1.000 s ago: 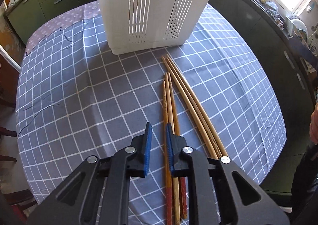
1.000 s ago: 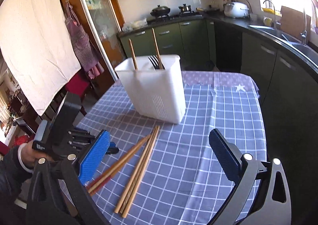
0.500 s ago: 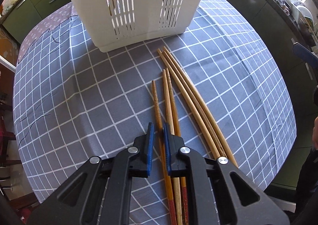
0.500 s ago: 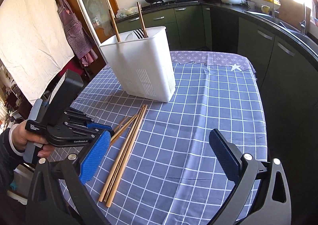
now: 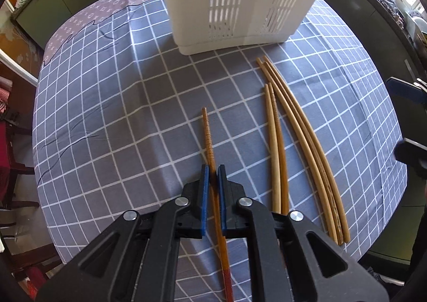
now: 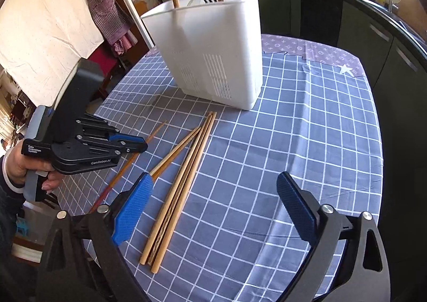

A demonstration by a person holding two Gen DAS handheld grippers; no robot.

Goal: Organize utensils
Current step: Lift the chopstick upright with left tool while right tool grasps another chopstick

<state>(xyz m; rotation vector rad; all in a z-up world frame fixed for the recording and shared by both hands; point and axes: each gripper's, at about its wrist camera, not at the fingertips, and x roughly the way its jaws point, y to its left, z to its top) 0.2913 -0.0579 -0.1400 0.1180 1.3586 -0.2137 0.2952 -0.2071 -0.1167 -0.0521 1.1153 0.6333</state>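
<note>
My left gripper (image 5: 212, 171) is shut on a dark brown chopstick (image 5: 208, 139) with a red end and holds it just above the checked tablecloth, apart from the others. The same gripper (image 6: 141, 145) and chopstick (image 6: 157, 130) show in the right wrist view. Several lighter chopsticks (image 5: 293, 126) lie on the cloth to its right, also in the right wrist view (image 6: 184, 166). The white slotted utensil holder (image 5: 245, 0) stands behind them (image 6: 213, 54), with two chopsticks and a fork inside. My right gripper (image 6: 213, 203) is open and empty above the cloth.
The round table (image 6: 307, 142) drops off at its edges. Dark green kitchen cabinets (image 6: 373, 43) run along the back and right. A red chair (image 5: 10, 147) stands at the left. A white sheet (image 6: 45, 16) hangs on the left.
My left gripper has closed on the dark chopstick and carried it left, away from the pile. The right gripper moved closer to the holder and stayed open.
</note>
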